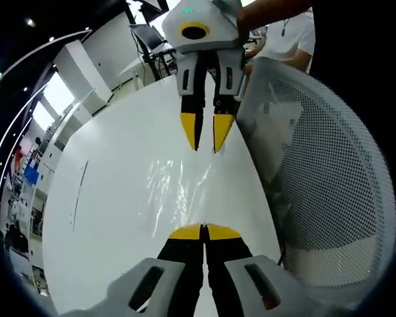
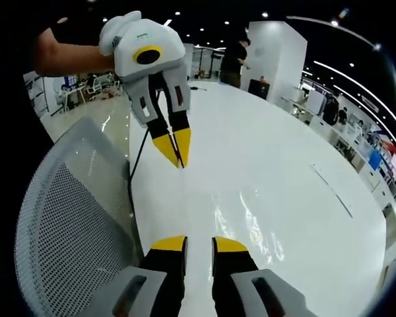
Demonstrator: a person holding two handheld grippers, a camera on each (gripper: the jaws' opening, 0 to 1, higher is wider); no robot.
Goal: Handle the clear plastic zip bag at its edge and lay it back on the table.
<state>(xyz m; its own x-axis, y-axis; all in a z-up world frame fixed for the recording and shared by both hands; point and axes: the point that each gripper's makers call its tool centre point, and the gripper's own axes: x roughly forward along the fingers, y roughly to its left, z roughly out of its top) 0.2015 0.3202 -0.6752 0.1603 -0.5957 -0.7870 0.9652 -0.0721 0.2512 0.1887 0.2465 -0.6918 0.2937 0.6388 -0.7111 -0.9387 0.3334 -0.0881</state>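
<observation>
The clear zip bag [image 1: 178, 188] lies flat and glinting on the white table [image 1: 105, 198], stretched between the two grippers. My left gripper [image 1: 204, 231] is shut at the bag's near edge, with the film seemingly pinched in its yellow tips. In the right gripper view it [image 2: 176, 150] hangs at the upper left, held by a hand, jaws together. My right gripper [image 2: 198, 244] stands open with a gap between its tips, just short of the bag [image 2: 251, 224]. In the left gripper view it [image 1: 206, 132] points down at the bag's far edge.
A white mesh office chair [image 1: 330, 178] presses against the table's edge beside both grippers, its back [image 2: 66, 224] also in the right gripper view. A black cable [image 2: 137, 165] drops over the table's edge. A person [image 2: 234, 63] stands far off, past the table.
</observation>
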